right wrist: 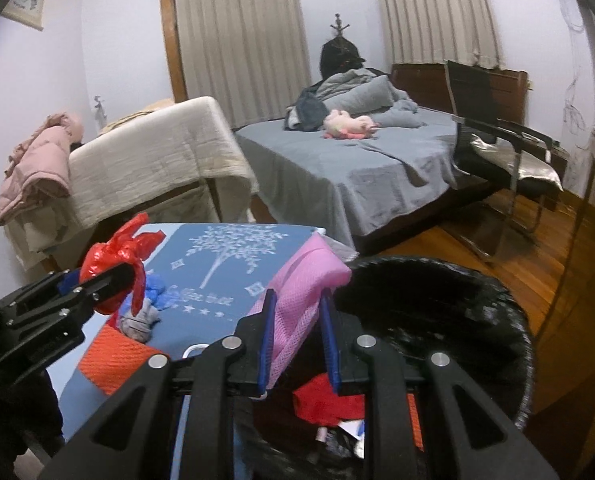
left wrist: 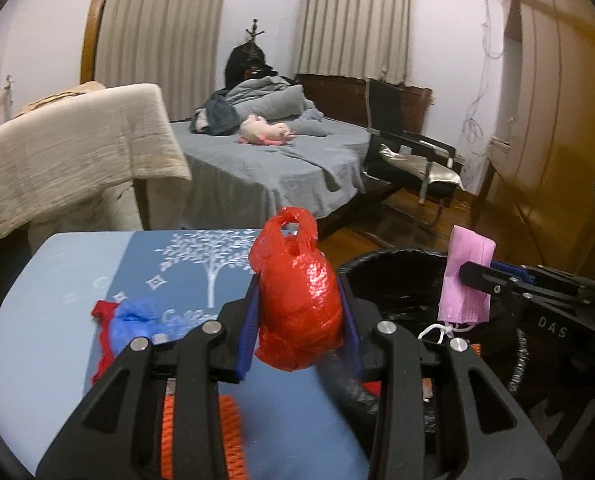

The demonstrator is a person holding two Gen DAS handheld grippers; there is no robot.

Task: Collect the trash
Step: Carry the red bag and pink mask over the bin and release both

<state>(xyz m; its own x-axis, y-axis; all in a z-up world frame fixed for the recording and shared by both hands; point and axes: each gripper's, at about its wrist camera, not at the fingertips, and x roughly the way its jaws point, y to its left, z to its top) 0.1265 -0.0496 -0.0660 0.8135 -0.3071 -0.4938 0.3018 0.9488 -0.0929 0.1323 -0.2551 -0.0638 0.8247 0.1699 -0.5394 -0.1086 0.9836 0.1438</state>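
My left gripper (left wrist: 299, 312) is shut on a knotted red plastic bag (left wrist: 297, 296) and holds it above the right edge of the blue table (left wrist: 77, 264), beside the bin. It also shows in the right wrist view (right wrist: 113, 280). My right gripper (right wrist: 297, 332) is shut on a folded pink face mask (right wrist: 305, 292) and holds it over the rim of the black-lined trash bin (right wrist: 437, 312). The mask shows in the left wrist view (left wrist: 465, 280) above the bin (left wrist: 397, 276). Red and white scraps (right wrist: 329, 400) lie inside the bin.
On the table lie a crumpled blue bag (left wrist: 137, 320), a red scrap (left wrist: 103, 332), a grey wad (right wrist: 137, 322) and an orange mesh piece (right wrist: 113, 356). Behind stand a covered sofa (left wrist: 77, 152), a grey bed (left wrist: 265, 156), a black chair (left wrist: 409, 152) and a wooden wardrobe (left wrist: 557, 120).
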